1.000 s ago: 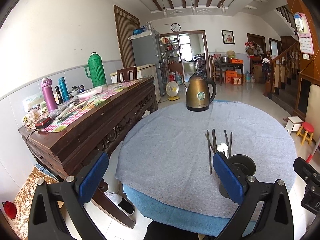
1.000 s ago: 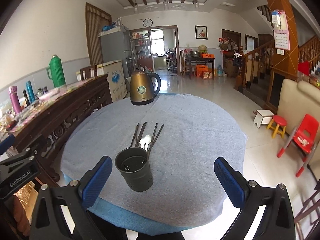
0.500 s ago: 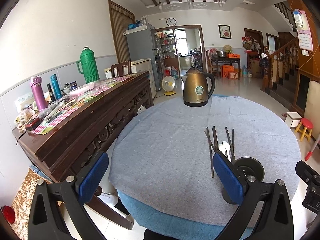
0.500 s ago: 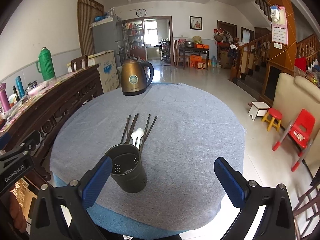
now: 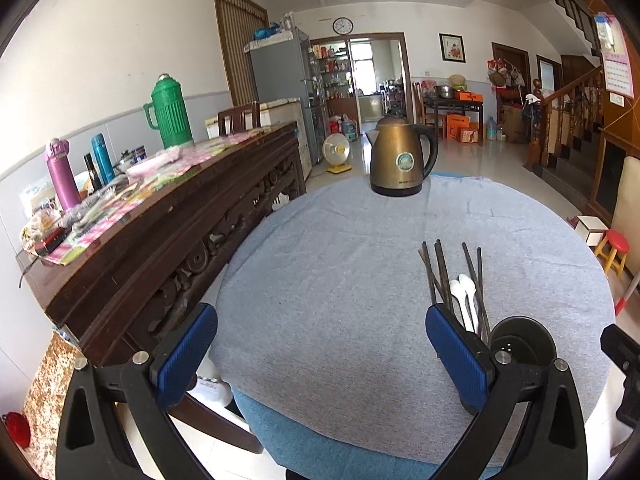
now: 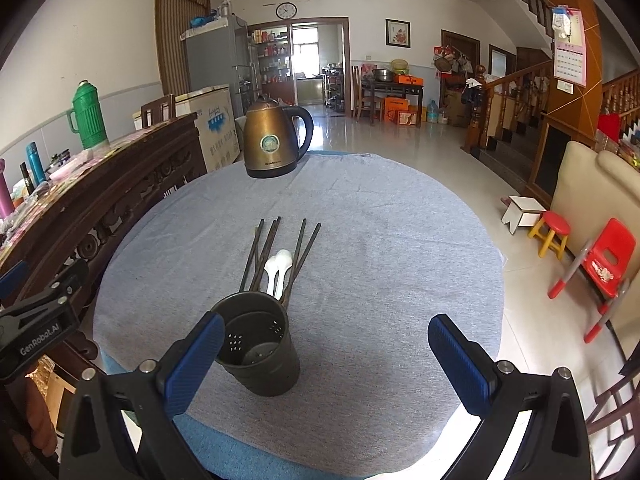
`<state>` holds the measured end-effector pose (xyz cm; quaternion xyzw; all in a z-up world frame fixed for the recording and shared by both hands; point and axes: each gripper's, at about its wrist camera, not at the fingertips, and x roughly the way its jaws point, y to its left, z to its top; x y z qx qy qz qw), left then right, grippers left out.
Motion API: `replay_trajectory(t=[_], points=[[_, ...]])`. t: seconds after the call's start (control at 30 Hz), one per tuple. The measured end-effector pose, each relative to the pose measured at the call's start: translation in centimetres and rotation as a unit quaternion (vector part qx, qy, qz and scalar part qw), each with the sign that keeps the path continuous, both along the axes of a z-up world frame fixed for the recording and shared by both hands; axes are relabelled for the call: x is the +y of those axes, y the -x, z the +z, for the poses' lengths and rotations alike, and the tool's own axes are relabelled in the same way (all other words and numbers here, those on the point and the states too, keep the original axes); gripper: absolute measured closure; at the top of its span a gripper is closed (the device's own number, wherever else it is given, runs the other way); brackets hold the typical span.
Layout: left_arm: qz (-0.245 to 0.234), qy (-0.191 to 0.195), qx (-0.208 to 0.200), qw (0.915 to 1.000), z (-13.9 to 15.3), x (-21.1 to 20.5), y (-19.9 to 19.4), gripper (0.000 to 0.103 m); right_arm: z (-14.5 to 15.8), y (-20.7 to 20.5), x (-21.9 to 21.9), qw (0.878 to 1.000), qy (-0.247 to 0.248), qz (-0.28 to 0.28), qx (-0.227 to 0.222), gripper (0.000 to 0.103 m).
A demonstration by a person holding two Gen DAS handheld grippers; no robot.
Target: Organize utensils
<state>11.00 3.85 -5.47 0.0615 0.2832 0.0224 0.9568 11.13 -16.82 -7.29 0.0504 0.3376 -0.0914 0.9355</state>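
A dark perforated utensil holder (image 6: 260, 346) stands upright near the front of the round grey-clothed table (image 6: 400, 240); it also shows in the left wrist view (image 5: 522, 342). Just behind it lie several dark chopsticks (image 6: 276, 250) and two white spoons (image 6: 278, 266), also in the left wrist view, chopsticks (image 5: 440, 272) and spoons (image 5: 464, 292). My left gripper (image 5: 320, 356) is open and empty, left of the holder. My right gripper (image 6: 326, 360) is open and empty above the front edge, its left finger (image 6: 196, 360) beside the holder.
A bronze electric kettle (image 6: 274, 144) stands at the table's far side. A dark wooden sideboard (image 5: 168, 216) with flasks and clutter runs along the left. A cream sofa (image 6: 592, 196), small red chair (image 6: 604, 264) and stools (image 6: 550, 232) stand on the right.
Both grippers have moved forward and lower toward the table; the holder, chopsticks and spoons appear nearer. Nothing on the table has moved. Both grippers stay open.
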Motion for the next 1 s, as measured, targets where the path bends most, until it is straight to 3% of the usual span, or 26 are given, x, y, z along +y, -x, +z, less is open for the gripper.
replay_trajectory(t=[0.5,1.0], points=[[-0.025,-0.003,0.028,0.9993,-0.9,-2.0,0.4,0.000,-1.0,0.2,-0.4,1.000,0.010,-0.015,0.003,0.000],[-0.027,-0.013,0.055,0.9980,-2.2,-3.2,-1.1,0.000,-2.7,-1.1,-1.4,0.998,0.037,-0.025,0.046,0.000]])
